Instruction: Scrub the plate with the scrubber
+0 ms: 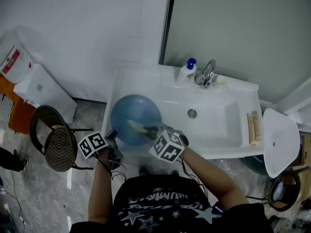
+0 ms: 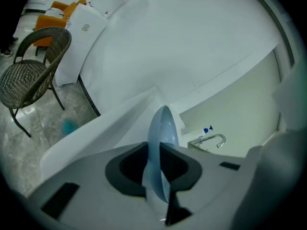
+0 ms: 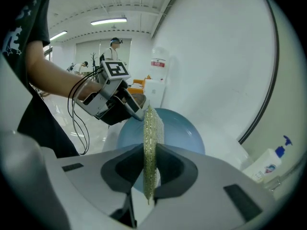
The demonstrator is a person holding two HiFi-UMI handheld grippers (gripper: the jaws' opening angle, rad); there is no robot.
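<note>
Nearest the person, at the front left corner of the sink [image 1: 218,130], the left gripper [image 1: 112,136] is closed narrowly on the rim of the blue plate [image 1: 133,113]. The right gripper [image 1: 154,130] pinches the flat scrubber [image 1: 137,127], which seems to rest on the plate's face. Scrubbing looks begun, not finished.

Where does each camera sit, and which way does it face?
Head view: on the person's head, facing steeply down on the sink and blue plate; left arm, right arm, left gripper and right gripper show.
Left gripper view: on the left gripper, facing along its jaws, shut on the plate's rim, toward the faucet; only that gripper's body shows.
Right gripper view: on the right gripper, facing along its jaws, shut on the scrubber, toward the plate; left gripper and left arm show.
Shared: all three show the plate.
</note>
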